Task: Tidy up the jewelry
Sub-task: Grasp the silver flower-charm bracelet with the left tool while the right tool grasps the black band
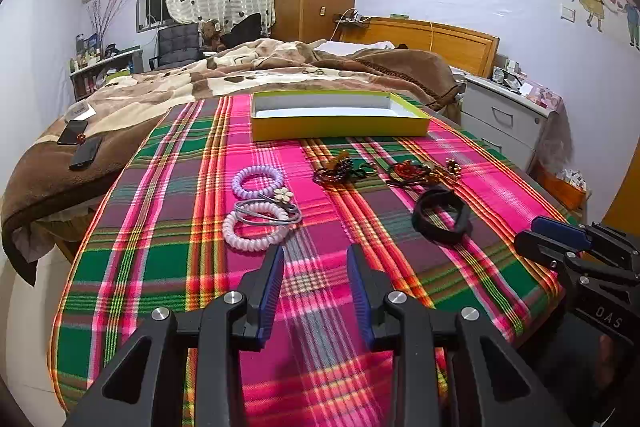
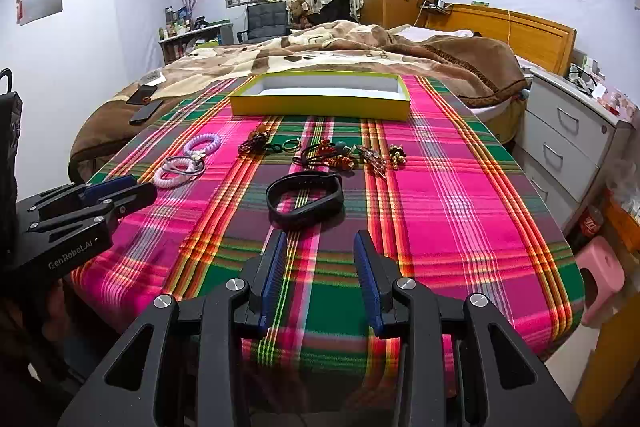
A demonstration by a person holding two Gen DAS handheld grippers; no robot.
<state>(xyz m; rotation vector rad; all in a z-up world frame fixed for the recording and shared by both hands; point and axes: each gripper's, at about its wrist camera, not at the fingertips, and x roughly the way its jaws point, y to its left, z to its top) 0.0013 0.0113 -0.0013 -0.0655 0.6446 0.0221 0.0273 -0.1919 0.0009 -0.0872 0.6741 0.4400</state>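
Jewelry lies scattered on the plaid-covered bench (image 2: 460,187), none of it yet in the yellow box (image 2: 320,103) at the far edge. Nearest the right hand-held gripper (image 2: 320,259) is the black band (image 2: 306,201), straight ahead and just beyond its fingertips, its long axis running crosswise to the fingers. That gripper is spread wide and holds nothing. The left hand-held gripper (image 1: 316,271) is likewise wide and empty, with the white coil tie (image 1: 256,227) just ahead and to its left, a grey loop lying across it, and the lilac coil tie (image 1: 258,181) beyond. Beaded pieces (image 2: 336,155) sit further on, between band and box. The right side looks better placed for the band, the left for the coils.
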